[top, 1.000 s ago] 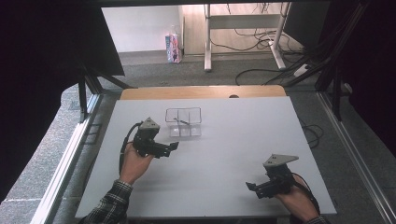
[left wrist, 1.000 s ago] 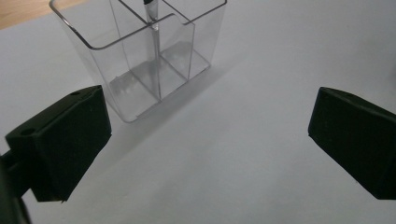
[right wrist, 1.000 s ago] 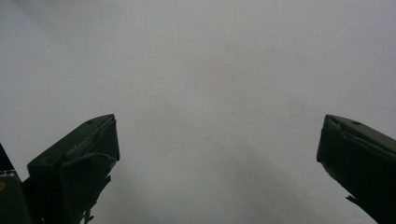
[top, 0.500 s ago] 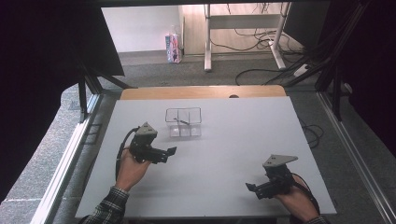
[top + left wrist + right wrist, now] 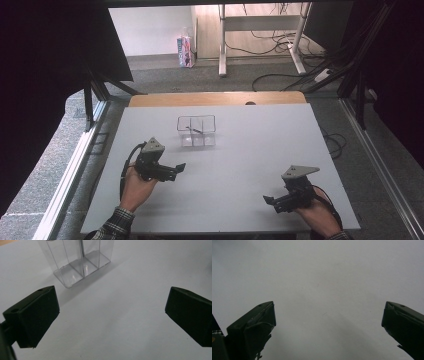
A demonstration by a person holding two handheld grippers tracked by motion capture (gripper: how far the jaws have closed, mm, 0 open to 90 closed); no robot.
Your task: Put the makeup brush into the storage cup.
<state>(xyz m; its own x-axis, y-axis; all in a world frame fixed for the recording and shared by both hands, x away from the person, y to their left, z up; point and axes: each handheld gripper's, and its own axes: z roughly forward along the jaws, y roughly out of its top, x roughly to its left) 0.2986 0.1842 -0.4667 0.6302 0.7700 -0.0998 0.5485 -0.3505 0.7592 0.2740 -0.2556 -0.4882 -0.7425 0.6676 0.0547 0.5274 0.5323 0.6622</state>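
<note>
A clear plastic box (image 5: 196, 130) with small compartments stands on the white table (image 5: 250, 145) left of centre, with a thin dark item inside it. My left gripper (image 5: 177, 169) hovers low at the near left, below and left of the box, jaws wide apart and empty. In the left gripper view the box (image 5: 79, 261) stands ahead at upper left, beyond my left gripper (image 5: 111, 315). My right gripper (image 5: 270, 202) rests near the table's near right edge, also open and empty. In the right gripper view bare table lies between the spread jaws of my right gripper (image 5: 328, 322).
A wooden strip (image 5: 215, 98) runs along the table's far edge. Beyond it are floor cables (image 5: 280, 75), desk legs (image 5: 222, 45) and a small carton (image 5: 185, 50). Black frame posts (image 5: 92, 95) stand at the table's left and right sides.
My left gripper has drawn back toward the near left, away from the box. The right gripper has stayed in place.
</note>
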